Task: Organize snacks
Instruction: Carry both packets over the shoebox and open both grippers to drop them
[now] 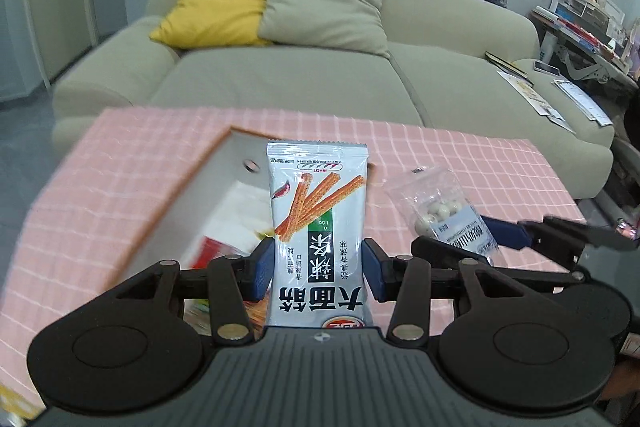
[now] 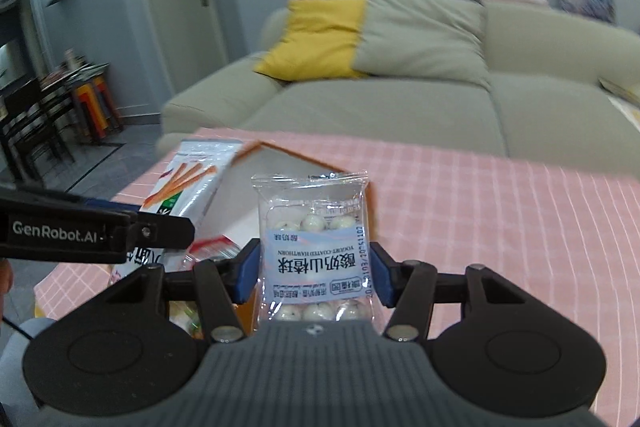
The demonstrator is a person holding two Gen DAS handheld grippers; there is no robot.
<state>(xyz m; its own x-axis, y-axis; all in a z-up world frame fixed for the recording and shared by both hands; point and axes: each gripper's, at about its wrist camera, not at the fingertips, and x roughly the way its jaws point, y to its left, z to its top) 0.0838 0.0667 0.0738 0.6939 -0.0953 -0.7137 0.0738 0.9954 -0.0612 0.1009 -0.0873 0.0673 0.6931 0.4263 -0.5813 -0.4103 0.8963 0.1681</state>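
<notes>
My left gripper (image 1: 319,269) is shut on a white spicy-strip snack packet (image 1: 318,223) and holds it upright above an open box (image 1: 192,203) with an orange rim. My right gripper (image 2: 315,269) is shut on a clear bag of yogurt-coated hawthorn balls (image 2: 314,247), held upright to the right of the box (image 2: 256,195). The hawthorn bag (image 1: 440,215) and the right gripper's fingers (image 1: 508,233) show in the left wrist view. The strip packet (image 2: 188,187) and the left gripper's arm show at the left of the right wrist view. Other snack packets (image 1: 216,247) lie inside the box.
The box stands on a table with a pink checked cloth (image 1: 460,155). A beige sofa (image 1: 320,75) with a yellow cushion (image 1: 216,3) and a grey cushion stands behind the table. Papers lie on the sofa's right end (image 1: 532,95). Stools and a door (image 2: 176,7) are at the left.
</notes>
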